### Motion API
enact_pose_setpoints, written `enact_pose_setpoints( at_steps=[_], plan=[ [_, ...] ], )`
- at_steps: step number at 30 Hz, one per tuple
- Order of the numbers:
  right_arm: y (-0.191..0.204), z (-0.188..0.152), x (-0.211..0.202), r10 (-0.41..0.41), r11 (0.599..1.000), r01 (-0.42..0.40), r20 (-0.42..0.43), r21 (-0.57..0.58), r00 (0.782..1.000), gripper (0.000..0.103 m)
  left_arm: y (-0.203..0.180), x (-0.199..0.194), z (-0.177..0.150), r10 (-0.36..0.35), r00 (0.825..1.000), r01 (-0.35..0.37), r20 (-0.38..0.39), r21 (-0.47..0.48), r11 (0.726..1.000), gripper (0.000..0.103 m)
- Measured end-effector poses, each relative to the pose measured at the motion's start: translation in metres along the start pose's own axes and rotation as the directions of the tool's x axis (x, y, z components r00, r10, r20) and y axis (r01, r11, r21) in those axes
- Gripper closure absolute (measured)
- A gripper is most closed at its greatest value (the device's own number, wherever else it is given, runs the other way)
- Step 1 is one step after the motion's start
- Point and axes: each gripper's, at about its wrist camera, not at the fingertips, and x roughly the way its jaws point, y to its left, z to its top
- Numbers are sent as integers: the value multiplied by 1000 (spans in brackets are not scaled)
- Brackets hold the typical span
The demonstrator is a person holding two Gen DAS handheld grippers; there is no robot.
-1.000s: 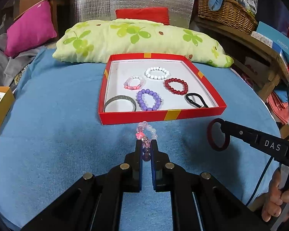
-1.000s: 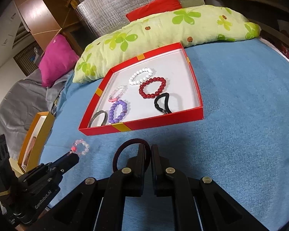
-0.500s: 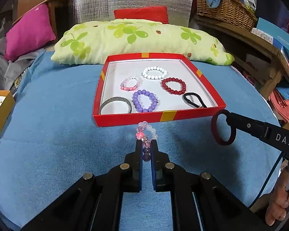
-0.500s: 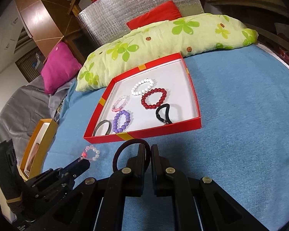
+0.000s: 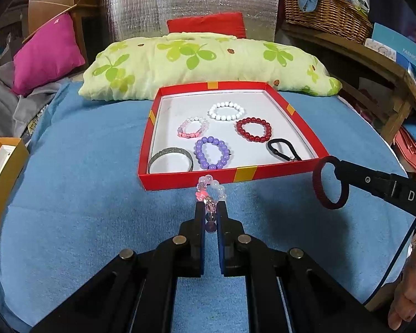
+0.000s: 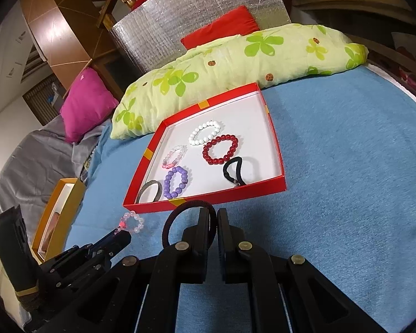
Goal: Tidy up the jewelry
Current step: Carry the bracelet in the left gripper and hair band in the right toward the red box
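My left gripper (image 5: 210, 208) is shut on a pink and clear bead bracelet (image 5: 209, 190), held just short of the near wall of the red tray (image 5: 180, 181). My right gripper (image 6: 213, 216) is shut on a dark red hair tie (image 6: 177, 222), which also shows in the left wrist view (image 5: 330, 183), close to the tray's near right corner. The tray holds a white bead bracelet (image 5: 226, 111), a red bead bracelet (image 5: 253, 129), a pink bracelet (image 5: 192, 127), a purple bead bracelet (image 5: 212, 152), a grey bangle (image 5: 170, 159) and a black hair tie (image 5: 281, 148).
The tray lies on a blue cloth (image 5: 69, 194). A green-leaf pillow (image 5: 202, 63) lies behind it. An orange box (image 5: 2, 166) stands at the left edge. A magenta cushion (image 5: 47, 52) is at the back left, a wicker basket (image 5: 324, 11) on a shelf at the back right.
Both grippers have moved forward toward the tray with their loads; the tray looks nearer in both views. The hair tie has risen toward the tray's near right corner.
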Motion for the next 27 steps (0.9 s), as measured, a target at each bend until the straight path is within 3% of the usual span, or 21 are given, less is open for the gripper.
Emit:
enact_pose_setpoints(
  at_steps=[27],
  plan=[
    [1,13,1,25,999,-26,24,37,999,96,-5,-2,12,14,999,-14,32,13,1000,95]
  ],
)
